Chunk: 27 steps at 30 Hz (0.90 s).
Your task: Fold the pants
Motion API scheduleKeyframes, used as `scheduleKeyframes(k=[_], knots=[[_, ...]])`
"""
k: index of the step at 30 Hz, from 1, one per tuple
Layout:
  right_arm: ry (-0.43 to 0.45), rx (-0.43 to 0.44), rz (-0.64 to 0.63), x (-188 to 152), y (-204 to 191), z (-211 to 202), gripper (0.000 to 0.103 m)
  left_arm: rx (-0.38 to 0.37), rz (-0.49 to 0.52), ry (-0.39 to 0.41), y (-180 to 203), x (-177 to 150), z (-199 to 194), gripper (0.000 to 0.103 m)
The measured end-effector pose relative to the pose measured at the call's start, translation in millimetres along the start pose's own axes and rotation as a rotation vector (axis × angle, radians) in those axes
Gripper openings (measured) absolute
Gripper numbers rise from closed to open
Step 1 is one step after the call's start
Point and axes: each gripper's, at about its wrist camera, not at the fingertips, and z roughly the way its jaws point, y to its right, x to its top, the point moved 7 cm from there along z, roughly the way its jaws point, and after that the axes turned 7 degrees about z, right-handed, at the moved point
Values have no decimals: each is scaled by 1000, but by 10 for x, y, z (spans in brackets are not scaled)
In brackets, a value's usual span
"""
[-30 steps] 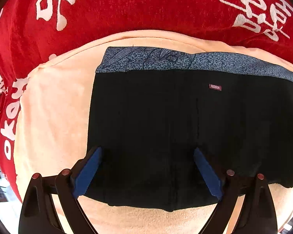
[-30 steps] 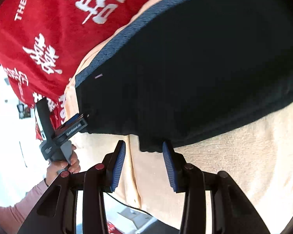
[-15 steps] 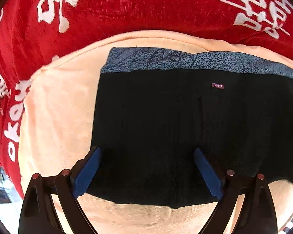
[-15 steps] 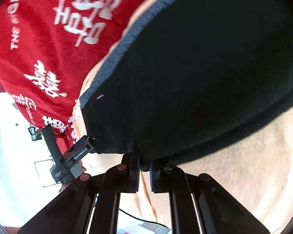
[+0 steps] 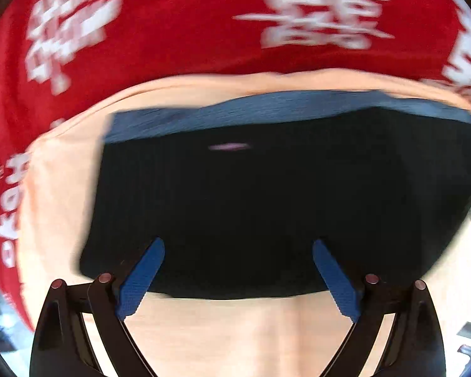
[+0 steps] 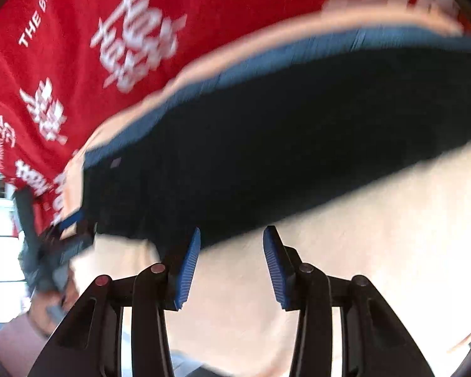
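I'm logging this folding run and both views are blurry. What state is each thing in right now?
pants: folded into a flat black block, blue waistband along the far edge, lying on the towel.
peach towel: spread flat under the pants.
red cloth: spread beneath the towel.
left gripper: open, holding nothing, at the pants' near edge.
right gripper: open, holding nothing, beside the pants' near edge.

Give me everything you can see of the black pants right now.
The black pants lie folded into a flat, wide block on a peach towel, blue-grey patterned waistband along the far edge, a small pinkish label below it. The fabric looks dark and soft. Both frames are motion-blurred. The open left gripper and open right gripper hold nothing.
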Motion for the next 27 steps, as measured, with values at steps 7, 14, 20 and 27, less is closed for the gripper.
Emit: scheduleKeyframes(k=[7,14,20,27], knots=[[28,-192,-21,418,573,170,0,7,5,-44,599,105,381,97],[89,-109,-4,976,455,-61,6,21,-56,8,372,570,209,97],[13,-107,-134,1226,107,438,5,58,-116,-11,505,1197,566,97],[107,-209,-129,1633,307,575,5,169,-128,-25,246,1398,871,97]])
